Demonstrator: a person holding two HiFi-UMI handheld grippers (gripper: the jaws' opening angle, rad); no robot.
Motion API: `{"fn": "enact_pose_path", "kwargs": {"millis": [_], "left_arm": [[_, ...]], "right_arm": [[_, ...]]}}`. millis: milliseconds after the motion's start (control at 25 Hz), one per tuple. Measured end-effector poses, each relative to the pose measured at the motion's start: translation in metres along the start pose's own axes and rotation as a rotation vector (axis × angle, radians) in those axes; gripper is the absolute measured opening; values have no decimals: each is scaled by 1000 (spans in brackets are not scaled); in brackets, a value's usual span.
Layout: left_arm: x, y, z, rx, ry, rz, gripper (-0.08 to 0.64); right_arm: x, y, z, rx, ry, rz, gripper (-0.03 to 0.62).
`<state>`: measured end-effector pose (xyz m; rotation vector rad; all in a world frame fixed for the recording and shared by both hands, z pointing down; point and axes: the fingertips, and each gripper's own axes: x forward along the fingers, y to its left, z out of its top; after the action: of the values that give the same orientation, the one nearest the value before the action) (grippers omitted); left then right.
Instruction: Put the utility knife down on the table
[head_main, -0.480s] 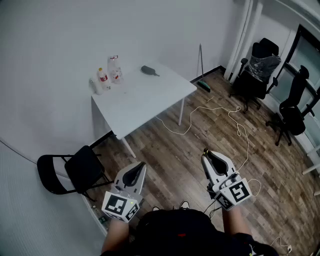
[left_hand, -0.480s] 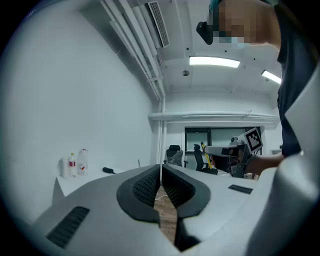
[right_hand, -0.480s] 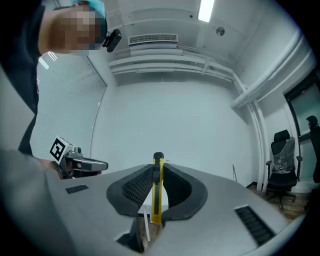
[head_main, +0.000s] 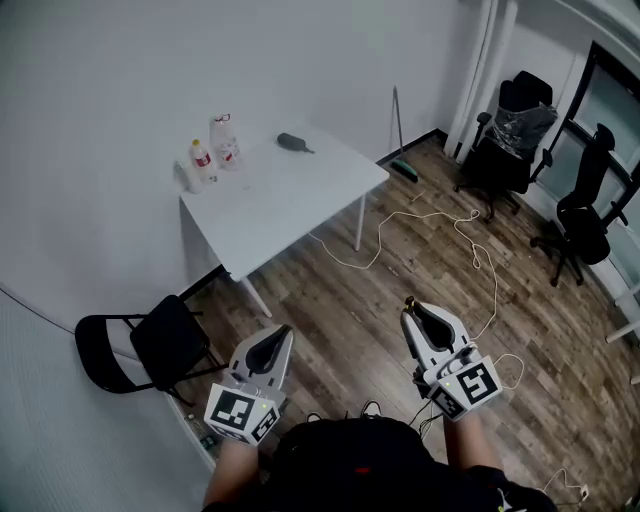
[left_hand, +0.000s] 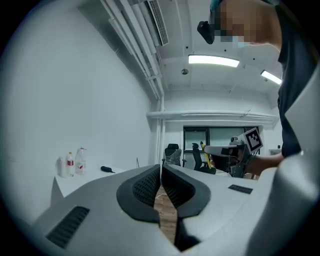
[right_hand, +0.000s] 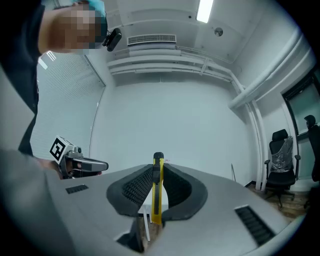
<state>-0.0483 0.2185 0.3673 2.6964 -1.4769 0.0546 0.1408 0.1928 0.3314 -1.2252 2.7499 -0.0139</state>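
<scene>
The right gripper (right_hand: 157, 169) is clamped on the utility knife (right_hand: 157, 195). The knife's yellow body stands upright between the ribbed pads, and its dark tip pokes just past the jaw ends. The left gripper (left_hand: 161, 171) is closed, jaw tips together, with nothing between them. Both are held low in front of the person, side by side but apart, over the wooden floor (head_main: 340, 290) and well short of the white table (head_main: 290, 205).

The table lies at 11 o'clock, set cornerwise, with one corner pointing back toward the person. Its far sides run close along the wall. Most of the top is bare, and the near and right-hand edges are open to the floor. A few bottles (head_main: 226, 142) stand near its 10 o'clock corner beside the wall, and a dark object (head_main: 292, 142) lies near the far edge.

Between the grippers and the table the floor is open. A black folding chair (head_main: 165, 340) sits at 9 o'clock, near the left gripper and close to the wall. A pale cable (head_main: 420, 214) loops across the boards at 1 o'clock, past the table's right corner. A brush (head_main: 403, 165) leans by the wall beyond it. Black office chairs (head_main: 520, 125) stand at 2 o'clock near the window.
</scene>
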Motion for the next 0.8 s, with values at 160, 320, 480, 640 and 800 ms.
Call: {"fn": "enact_pose_path", "kwargs": {"millis": [160, 320, 480, 640, 800], "left_arm": [[-2, -1, -2, -1, 6, 8, 31], [-6, 1, -5, -4, 16, 23, 31], [-7, 2, -7, -10, 24, 49, 31], [0, -3, -6, -12, 27, 71, 31], [15, -14, -9, -11, 37, 80, 31]], "right_arm": [[-1, 0, -4, 17, -2, 6, 75], [5, 0, -6, 48, -10, 21, 75], [9, -3, -7, 86, -18, 44, 75], [10, -13, -5, 83, -21, 66, 75], [6, -32, -8, 84, -20, 82, 75]]}}
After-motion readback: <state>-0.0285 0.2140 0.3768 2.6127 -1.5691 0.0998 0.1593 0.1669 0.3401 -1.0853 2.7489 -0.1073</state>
